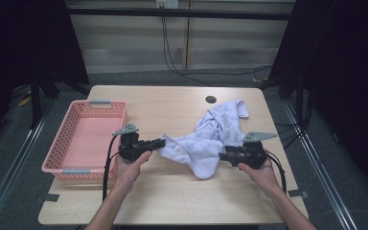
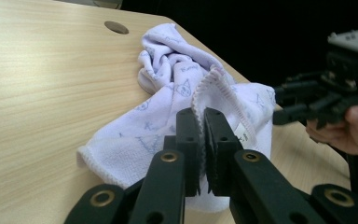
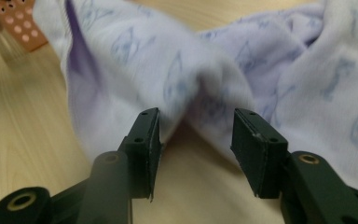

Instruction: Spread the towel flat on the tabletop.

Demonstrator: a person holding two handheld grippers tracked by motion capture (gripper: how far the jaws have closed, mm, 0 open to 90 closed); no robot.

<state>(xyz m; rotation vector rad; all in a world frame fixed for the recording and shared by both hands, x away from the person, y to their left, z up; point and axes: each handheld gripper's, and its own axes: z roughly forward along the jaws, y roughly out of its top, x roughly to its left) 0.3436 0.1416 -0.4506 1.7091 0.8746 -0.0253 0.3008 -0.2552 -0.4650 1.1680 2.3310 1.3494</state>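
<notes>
A: Pale lilac terry cloth, that is the towel [image 1: 210, 139]. It lies crumpled on the light wooden worktop [image 1: 172, 196], right of the middle, with small blue printed figures on it. One end goes toward the far right corner, near the dark round hole [image 1: 211, 99] in the worktop.

B: And the left gripper [image 1: 160, 142], what does it do?

A: It is clenched on the towel. In the left gripper view [image 2: 201, 140] the stitched pink-and-white hem goes up between the two black jaws, which are pressed together on it. In the high view this is the left corner of the towel, and that edge is lifted a little from the wood.

B: The right gripper [image 1: 222, 155]?

A: Released, the jaws stand clearly apart. In the right gripper view [image 3: 196, 140] a fold of the towel [image 3: 214, 88] sits just in front of the gap and partly above it, but I cannot tell if the pads touch the cloth. In the high view it is at the right side of the towel's lower hanging fold, touching it or very close.

B: Who holds them?

A: A person, one hand on each. The left hand [image 1: 129, 167] and the right hand [image 1: 258, 170] come from the near edge, forearms bare.

B: Anything else on the worktop?

A: A pink plastic basket [image 1: 60, 153] with small holes in its walls, at the left side, well apart from the towel. It has a grey handle at the far end and at the near end
</notes>
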